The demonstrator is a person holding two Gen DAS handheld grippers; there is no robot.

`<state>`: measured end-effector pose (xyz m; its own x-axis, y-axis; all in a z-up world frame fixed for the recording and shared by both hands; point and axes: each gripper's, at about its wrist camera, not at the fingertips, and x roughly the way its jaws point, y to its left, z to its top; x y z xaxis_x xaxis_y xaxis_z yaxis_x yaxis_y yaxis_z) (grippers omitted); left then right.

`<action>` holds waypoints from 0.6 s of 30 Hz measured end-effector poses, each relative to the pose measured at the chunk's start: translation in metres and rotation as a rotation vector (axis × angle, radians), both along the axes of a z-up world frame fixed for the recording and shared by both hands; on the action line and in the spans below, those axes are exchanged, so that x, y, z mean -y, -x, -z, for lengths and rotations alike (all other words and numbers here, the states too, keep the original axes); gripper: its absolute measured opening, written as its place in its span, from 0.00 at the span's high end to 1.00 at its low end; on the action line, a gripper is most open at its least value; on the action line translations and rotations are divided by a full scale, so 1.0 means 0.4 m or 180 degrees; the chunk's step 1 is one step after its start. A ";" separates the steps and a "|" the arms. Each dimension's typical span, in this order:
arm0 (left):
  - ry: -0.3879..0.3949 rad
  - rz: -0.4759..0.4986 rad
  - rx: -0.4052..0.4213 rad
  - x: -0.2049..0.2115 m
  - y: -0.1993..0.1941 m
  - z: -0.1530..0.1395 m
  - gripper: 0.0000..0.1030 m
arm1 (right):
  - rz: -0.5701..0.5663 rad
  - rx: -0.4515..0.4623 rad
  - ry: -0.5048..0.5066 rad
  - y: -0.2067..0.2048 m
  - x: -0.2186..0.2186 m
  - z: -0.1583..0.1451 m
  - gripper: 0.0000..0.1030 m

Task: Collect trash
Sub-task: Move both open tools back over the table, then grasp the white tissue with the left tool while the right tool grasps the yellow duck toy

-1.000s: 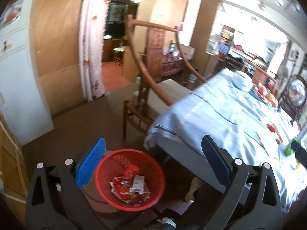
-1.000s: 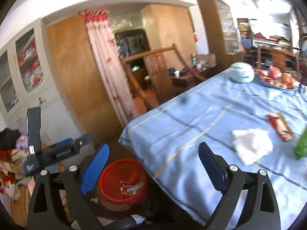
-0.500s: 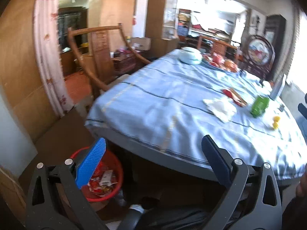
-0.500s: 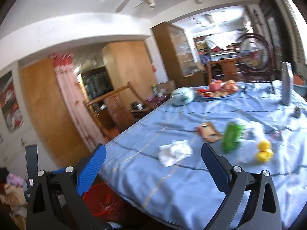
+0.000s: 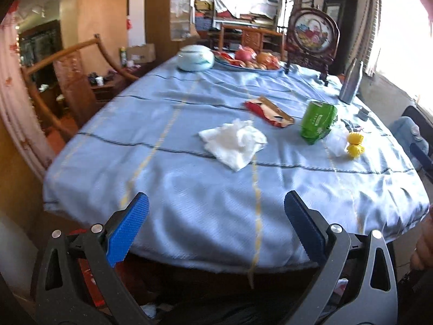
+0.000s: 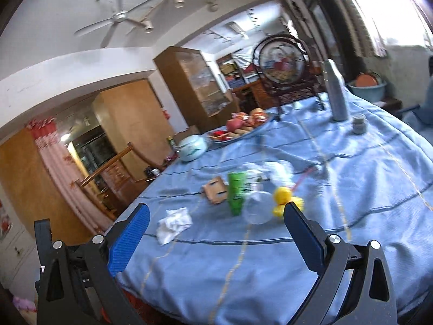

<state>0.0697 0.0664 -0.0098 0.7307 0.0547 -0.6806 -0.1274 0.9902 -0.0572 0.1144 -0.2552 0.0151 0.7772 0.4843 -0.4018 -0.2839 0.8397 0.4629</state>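
Swinging up from the floor bin, your left gripper (image 5: 216, 216) and right gripper (image 6: 216, 224) now face the blue tablecloth (image 5: 189, 189), both with jaws spread and empty; the crumpled tissue (image 5: 234, 142) lies mid-table, near the green packet (image 5: 318, 123)

A: What can't you make out?

B: The red bin (image 5: 89, 268) under the worktop (image 5: 216, 211) is mostly hidden behind the left hand-held gripper (image 5: 216, 227). A hand (image 5: 423, 246) is cut off at the right edge.

A: And the right view?

B: Motion blur smears the green packet (image 6: 237, 192) and clear cup (image 6: 257, 208); the packet's print is unreadable.
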 end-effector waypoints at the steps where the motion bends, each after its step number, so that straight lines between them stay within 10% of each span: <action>1: 0.0002 0.0011 -0.0018 0.005 -0.015 0.003 0.07 | 0.0055 -0.0045 -0.0008 -0.014 0.015 0.012 0.05; 18: 0.0225 0.0043 -0.0227 -0.039 -0.176 0.075 0.07 | 0.0295 -0.0744 0.0375 -0.247 0.019 0.126 0.07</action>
<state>0.1400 0.0818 -0.0400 0.6805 -0.0049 -0.7328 -0.1202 0.9857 -0.1182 0.2130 -0.2627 -0.0351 0.6957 0.3547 -0.6247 -0.1003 0.9091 0.4044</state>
